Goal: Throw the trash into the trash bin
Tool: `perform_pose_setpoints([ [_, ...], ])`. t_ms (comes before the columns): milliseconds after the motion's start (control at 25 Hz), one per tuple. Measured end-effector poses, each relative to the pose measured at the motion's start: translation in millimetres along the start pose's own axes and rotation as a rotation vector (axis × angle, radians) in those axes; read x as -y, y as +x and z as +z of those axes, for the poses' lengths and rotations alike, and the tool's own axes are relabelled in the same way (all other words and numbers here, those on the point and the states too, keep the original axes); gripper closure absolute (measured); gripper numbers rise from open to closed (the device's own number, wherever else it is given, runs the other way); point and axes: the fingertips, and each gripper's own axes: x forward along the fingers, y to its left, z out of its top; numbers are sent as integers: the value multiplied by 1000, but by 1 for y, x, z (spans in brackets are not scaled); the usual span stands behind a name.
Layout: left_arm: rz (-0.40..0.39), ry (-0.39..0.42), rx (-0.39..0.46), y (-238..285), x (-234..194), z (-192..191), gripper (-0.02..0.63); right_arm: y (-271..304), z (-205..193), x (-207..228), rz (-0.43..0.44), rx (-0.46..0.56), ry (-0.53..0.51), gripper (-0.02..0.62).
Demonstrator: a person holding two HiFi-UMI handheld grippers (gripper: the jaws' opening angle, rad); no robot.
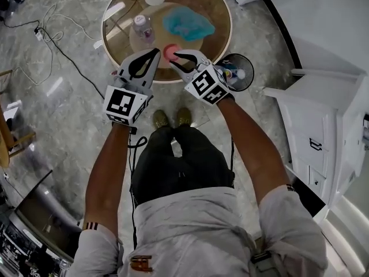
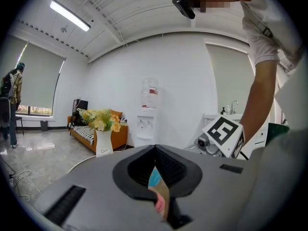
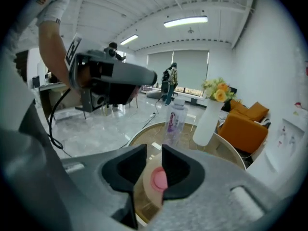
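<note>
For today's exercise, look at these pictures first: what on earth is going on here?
A person stands at a round table with a gripper in each hand. The right gripper has its fingers apart, lined up on a small pink item on the table, not yet gripping it. The left gripper is shut and empty beside it. A plastic bottle and a crumpled blue item also sit on the table. The trash bin stands on the floor beside it, holding some rubbish.

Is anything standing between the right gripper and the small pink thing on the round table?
Nothing visible does. The right gripper has its jaws apart, and the pink thing shows straight through their gap. The bottle stands beyond it.
</note>
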Motion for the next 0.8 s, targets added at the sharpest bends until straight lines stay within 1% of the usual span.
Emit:
perform_pose_setpoints([
  [200,-4,-9,-6,-2,-7,-20,607,36,-46,-16,74,-143,-103,492],
  [320,-8,-7,-12,-1,-10,-29,607,52,-68,-23,105,-216,-139,492],
  [560,-34,-1,-17,5,-13,-41,607,77,-101,-24,127,-315,-171,492],
  [680,-38,-2,-21,8,-14,-45,607,87,-114,-25,141,-359,-204,494],
  [800,-44,-6,-21,9,-15,-49,607,95,-124,-25,144,-392,-215,494],
])
